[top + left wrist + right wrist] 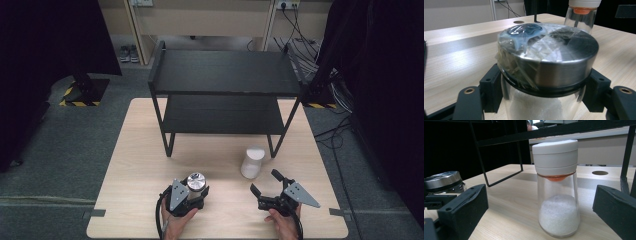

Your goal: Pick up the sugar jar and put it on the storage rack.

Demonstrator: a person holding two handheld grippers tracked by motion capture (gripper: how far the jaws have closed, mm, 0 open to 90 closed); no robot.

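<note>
My hands sit nearest the high camera at the bottom edge. Left gripper is clamped on the steel-lidded jar, which stands on the table just ahead of my left hand. Right gripper has its jaws spread with nothing between them; the white-capped shaker stands just ahead of it and slightly toward my left side, not touching. The black shelf rack is well beyond both grippers, both tiers bare. Left gripper view: the steel-lidded jar is right up against the camera, both jaws pressed on the glass just under the lid rim, one each side. Crumpled clear film with a bluish patch covers part of the lid top. White granules visible inside the glass. The white-capped shaker is beyond the jar, apart from it. Right gripper view: jaws wide apart at either side, the white-capped shaker upright between and ahead of them, touching neither pad. Orange insert under its cap, white granules in the lower part. The steel-lidded jar held by my left gripper is off to the side, the shelf rack legs behind.
</note>
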